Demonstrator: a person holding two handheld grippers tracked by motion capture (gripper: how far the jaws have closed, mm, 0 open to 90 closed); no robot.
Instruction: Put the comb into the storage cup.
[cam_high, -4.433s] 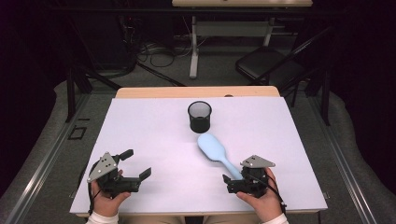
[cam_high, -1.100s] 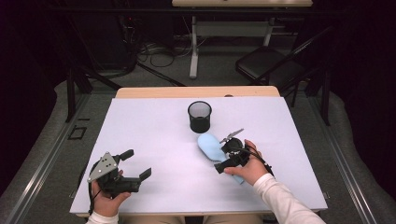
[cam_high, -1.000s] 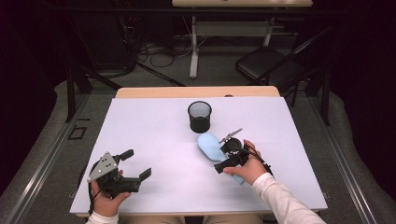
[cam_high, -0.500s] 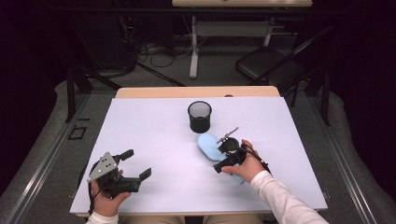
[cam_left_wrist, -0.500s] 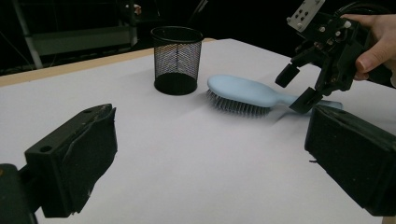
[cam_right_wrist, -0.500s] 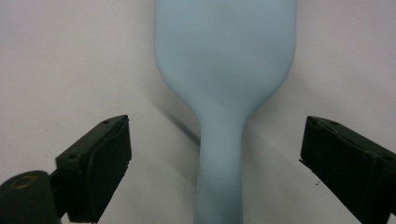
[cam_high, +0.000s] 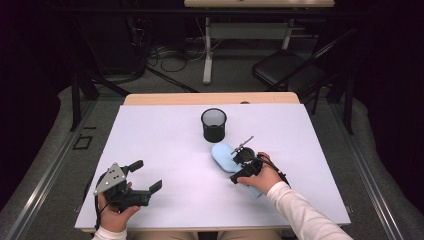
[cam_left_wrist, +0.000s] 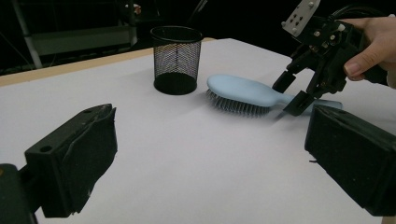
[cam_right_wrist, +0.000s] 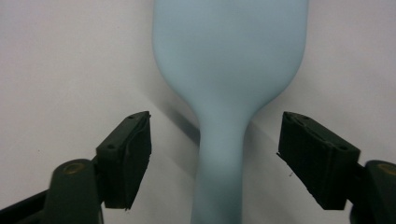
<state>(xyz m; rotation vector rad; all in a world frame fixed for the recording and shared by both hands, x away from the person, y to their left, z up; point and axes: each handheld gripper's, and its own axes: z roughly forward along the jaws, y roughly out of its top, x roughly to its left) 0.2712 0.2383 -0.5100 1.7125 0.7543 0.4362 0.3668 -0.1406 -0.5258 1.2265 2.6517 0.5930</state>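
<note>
A light blue hairbrush (cam_high: 221, 154) lies bristles down on the white table (cam_high: 165, 135), its head toward a black mesh cup (cam_high: 213, 125). My right gripper (cam_high: 239, 170) points down over the brush's handle. Its jaws have just been closing and stand either side of the handle (cam_right_wrist: 219, 154), with a gap on each side, so the pads (cam_right_wrist: 133, 154) do not touch it. In the left gripper view the brush (cam_left_wrist: 243, 91) and the right gripper (cam_left_wrist: 292, 93) lie ahead. My left gripper (cam_high: 146, 175) rests open and empty near the front left.
The mesh cup (cam_left_wrist: 176, 60) stands upright just beyond the brush's head. A strip of bare wood (cam_high: 210, 98) runs along the table's far edge. Beyond it are a chair (cam_high: 287, 67), a desk leg and cables on the floor.
Since the earliest frame the right hand has come forward from the near edge to the brush handle. Over the last second both hands kept still.
</note>
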